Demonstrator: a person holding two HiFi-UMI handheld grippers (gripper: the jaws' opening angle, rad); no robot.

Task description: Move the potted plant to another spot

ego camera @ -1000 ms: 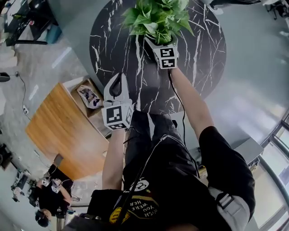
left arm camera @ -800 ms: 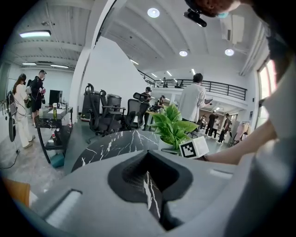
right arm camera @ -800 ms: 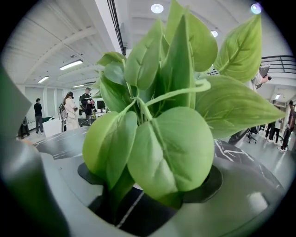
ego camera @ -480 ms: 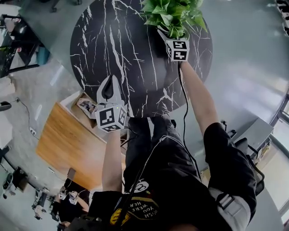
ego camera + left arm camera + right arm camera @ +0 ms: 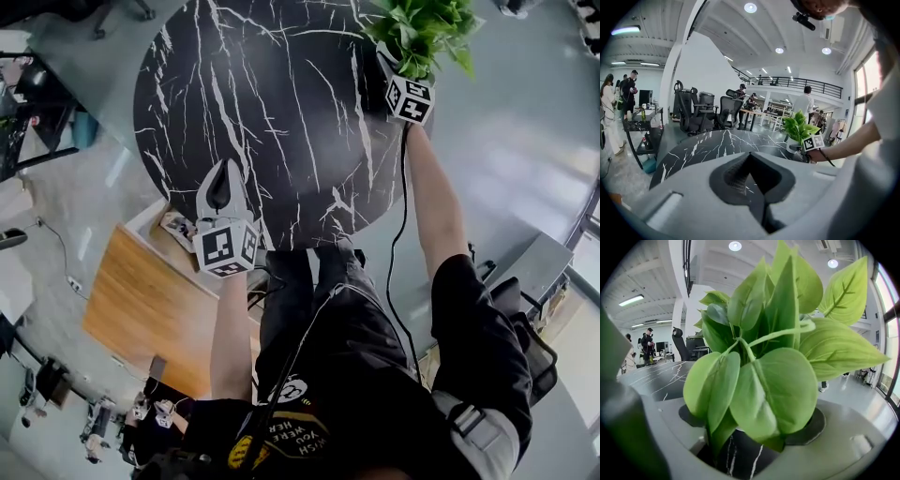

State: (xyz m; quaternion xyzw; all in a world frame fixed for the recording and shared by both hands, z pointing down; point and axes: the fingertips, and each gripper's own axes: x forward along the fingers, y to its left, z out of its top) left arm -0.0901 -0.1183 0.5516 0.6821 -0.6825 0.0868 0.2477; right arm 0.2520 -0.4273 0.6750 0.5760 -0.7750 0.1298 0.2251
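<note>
Holding the potted plant (image 5: 422, 28) in the right gripper (image 5: 394, 67) — clamped wide round the pot, hence leaves crowding that gripper's own view. Out by the far right rim of the black marble table (image 5: 262, 112); lifted or resting, can't tell. Parked low by the near edge: left gripper (image 5: 225, 171), closed on nothing — probably spare for a one-handed carry.

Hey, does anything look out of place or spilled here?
Nothing spilled or damaged. The potted plant, upright in the right gripper, is at the very edge of the black table, leaves overhanging the floor.
</note>
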